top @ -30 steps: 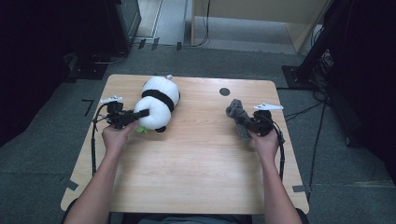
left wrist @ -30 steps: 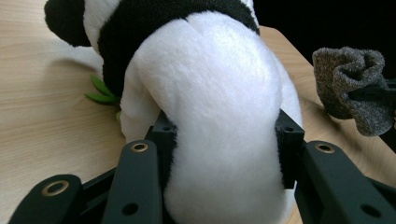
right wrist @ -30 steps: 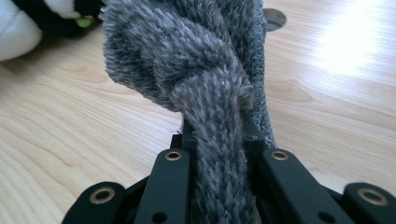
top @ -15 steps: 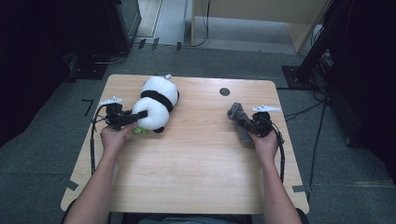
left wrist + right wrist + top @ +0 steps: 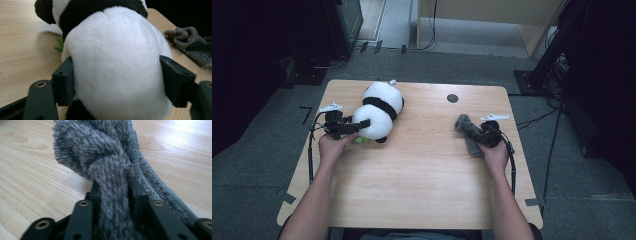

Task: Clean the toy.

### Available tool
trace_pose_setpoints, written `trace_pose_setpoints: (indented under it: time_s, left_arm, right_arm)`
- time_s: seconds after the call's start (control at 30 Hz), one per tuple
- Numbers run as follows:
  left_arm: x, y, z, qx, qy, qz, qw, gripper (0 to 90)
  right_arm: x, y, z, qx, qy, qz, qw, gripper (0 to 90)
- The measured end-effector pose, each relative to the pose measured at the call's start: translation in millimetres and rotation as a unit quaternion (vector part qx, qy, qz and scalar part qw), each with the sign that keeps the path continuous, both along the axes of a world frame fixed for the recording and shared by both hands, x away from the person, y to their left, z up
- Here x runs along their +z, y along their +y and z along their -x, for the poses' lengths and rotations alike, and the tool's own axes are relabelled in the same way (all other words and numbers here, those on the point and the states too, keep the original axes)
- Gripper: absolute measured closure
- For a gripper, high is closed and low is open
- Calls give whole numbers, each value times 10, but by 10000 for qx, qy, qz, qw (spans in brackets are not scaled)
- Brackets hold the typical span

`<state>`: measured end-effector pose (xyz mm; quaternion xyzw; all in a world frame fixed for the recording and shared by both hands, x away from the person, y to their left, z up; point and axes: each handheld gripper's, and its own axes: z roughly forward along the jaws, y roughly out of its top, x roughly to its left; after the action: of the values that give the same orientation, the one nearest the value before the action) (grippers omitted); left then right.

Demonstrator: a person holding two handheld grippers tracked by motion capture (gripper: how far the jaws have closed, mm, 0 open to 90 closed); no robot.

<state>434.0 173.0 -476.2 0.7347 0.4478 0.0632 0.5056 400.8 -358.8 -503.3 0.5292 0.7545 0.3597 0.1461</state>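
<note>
High view: the rectangular light wooden table point(image 5: 412, 185) carries all items, with a small dark round disc point(image 5: 452, 98) set in its surface near the far edge. The largest item, a black-and-white plush panda toy point(image 5: 379, 107), lies on its side at the far left of the table, with a small green leaf-shaped piece point(image 5: 360, 139) showing at its near edge. The left gripper point(image 5: 357, 124), held in the person's left hand point(image 5: 332, 146), reaches in from the left at the toy's white rounded end. In the left gripper view, the plush panda toy point(image 5: 115, 62) sits between the two black jaws, which have just been opening; they stand spread wide, one on each side of the white body, and whether the pads still press on the fur cannot be told. At the right side of the table lies a grey knotted fuzzy cloth point(image 5: 466, 131), well apart from the toy. The right gripper point(image 5: 476, 137), held in the right hand point(image 5: 495, 154), meets it. In the right gripper view, the grey cloth point(image 5: 100, 157) runs between the jaws, which have just been opening slightly and lie close against a narrow strand of it.
</note>
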Motion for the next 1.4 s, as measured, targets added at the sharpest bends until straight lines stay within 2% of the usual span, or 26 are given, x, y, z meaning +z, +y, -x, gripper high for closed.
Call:
trace_pose_setpoints:
  time_s: [0.13, 0.3, 0.47, 0.5, 0.57, 0.63, 0.87, 0.97, 1.13, 1.23, 1.4]
  left_arm:
    - [60, -46, 25, 28, -35, -281, 9996, 156]
    - [117, -29, 30, 131, 78, -355, 9993, 129]
    - [193, -1, 72, 127, -90, -379, 9992, 144]
    - [211, 9, 82, 140, -128, -329, 9993, 148]
    - [251, 41, 96, 126, -164, -193, 9996, 151]
    - [280, 59, 109, 77, -149, -129, 9998, 150]
    - [360, 3, 193, -45, -265, -394, 9989, 151]
    - [394, -40, 234, -134, -308, -482, 9983, 151]
    - [468, -133, 307, -238, -402, -371, 9982, 156]
    - [493, -235, 367, -309, -569, -466, 9968, 166]
    - [508, -382, 425, -510, -564, -355, 9965, 165]
  right_arm:
    - [15, 0, -4, -49, 12, -42, 10000, 578]
    - [57, 22, -3, -119, -51, -46, 9999, 415]
    - [141, 24, 17, -99, -66, -257, 9996, 366]
    - [160, 27, 22, -91, -78, -303, 9995, 360]
    - [204, 42, 39, -44, -86, -358, 9993, 355]
    - [242, 71, 61, -44, -98, -314, 9995, 354]
    - [361, 132, 135, 27, -222, -347, 9991, 360]
    - [407, 166, 187, 107, -240, -252, 9993, 364]
    - [475, 210, 278, 191, -288, -287, 9990, 383]
    - [530, 264, 335, 284, -338, -299, 9986, 398]
    - [591, 353, 451, 442, -482, -298, 9974, 402]
